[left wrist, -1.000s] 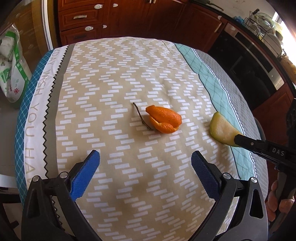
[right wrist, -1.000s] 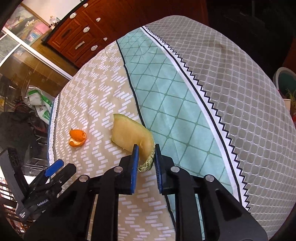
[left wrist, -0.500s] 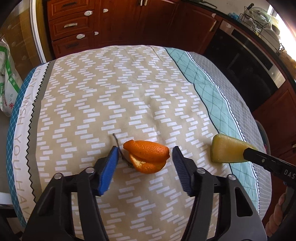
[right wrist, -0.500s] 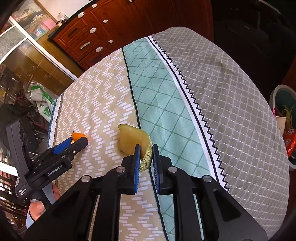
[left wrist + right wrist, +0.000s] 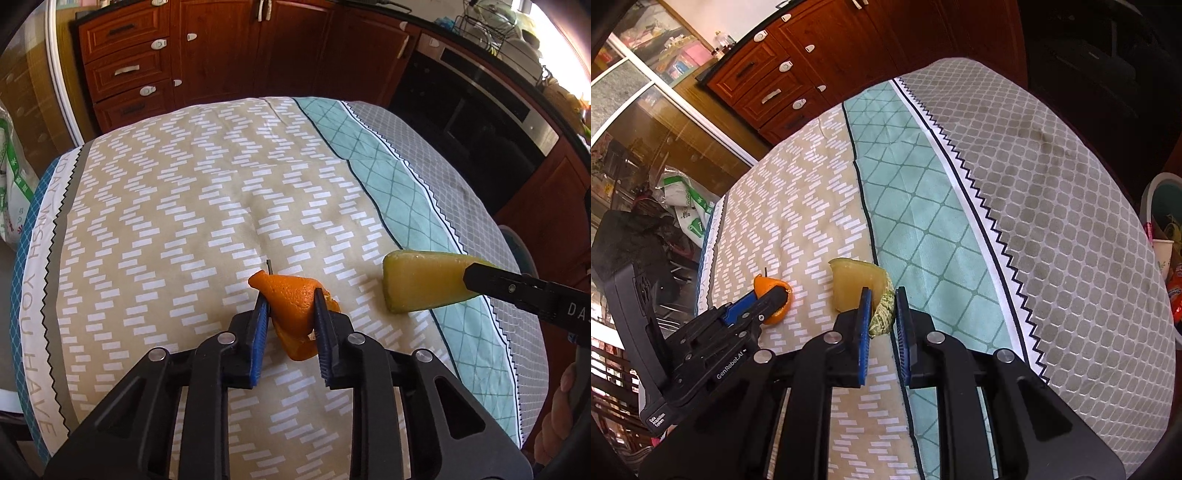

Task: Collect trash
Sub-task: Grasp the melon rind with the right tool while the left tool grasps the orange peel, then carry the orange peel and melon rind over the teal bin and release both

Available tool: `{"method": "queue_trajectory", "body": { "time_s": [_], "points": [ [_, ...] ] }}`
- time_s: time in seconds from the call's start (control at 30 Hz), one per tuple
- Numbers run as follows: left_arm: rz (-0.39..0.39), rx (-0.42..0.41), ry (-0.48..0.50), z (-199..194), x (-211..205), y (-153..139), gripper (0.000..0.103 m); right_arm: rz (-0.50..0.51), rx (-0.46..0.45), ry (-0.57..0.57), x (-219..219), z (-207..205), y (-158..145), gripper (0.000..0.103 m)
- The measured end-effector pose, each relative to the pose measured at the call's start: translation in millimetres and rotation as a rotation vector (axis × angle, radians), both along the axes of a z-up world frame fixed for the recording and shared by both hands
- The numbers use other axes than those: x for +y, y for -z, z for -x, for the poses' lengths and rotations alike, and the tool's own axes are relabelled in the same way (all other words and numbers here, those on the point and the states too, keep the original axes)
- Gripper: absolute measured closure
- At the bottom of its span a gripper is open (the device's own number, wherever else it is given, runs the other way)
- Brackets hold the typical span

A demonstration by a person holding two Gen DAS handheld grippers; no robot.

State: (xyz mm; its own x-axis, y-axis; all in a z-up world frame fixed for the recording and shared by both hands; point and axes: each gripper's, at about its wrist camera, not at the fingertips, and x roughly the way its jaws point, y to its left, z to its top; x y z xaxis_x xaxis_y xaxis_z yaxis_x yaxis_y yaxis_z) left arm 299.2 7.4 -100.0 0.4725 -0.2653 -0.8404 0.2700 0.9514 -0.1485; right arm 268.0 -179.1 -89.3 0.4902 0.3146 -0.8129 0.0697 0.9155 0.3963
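The orange peel (image 5: pixel 295 310) lies on the tan-patterned part of the cloth-covered desk (image 5: pixel 192 206), near the front edge, with a thin dark twig (image 5: pixel 269 265) just behind it. The left claw (image 5: pixel 290 325) straddles the peel and its jaws are closing; the blue pads (image 5: pixel 261 332) already touch the curled skin on both sides. The peel is a hollow, springy shell, so further closing may fold it or squeeze it out of the pads toward the near side, and a loose flap at its lower edge may tear away and remain on the cloth. The twig sits outside the grip and is likely to be left behind if the claw lifts now. To the right, the melon rind (image 5: pixel 862 286) is clamped at its netted outer edge by the right claw (image 5: pixel 881 314), whose jaws stand narrow on it; most of the wedge projects beyond the pads, held clear of the cloth in the left wrist view. That overhang may let the rind pivot or slip, since its cut face looks moist. A basket holding waste (image 5: pixel 1161 218) stands on the floor beyond the right edge of the desk; a fast swing toward it may shake either piece free, and the soft cloth may snag on the left claw tips.
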Motion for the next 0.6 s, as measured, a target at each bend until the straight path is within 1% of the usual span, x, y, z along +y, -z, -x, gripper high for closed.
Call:
{"method": "queue_trajectory", "body": {
  "time_s": [0.13,0.33,0.6],
  "points": [
    [0.014,0.019,-0.007,3,3,-5,0.083,-0.007,-0.016,0.001,-8,4,-9,0.091],
    [0.009,0.006,0.006,15,0,-16,0.085,-0.012,-0.025,0.024,-24,16,-17,0.091],
    [0.016,-0.023,0.045,36,-24,-42,0.085,-0.031,-0.060,0.051,-51,41,-34,0.091]
  ]
}}
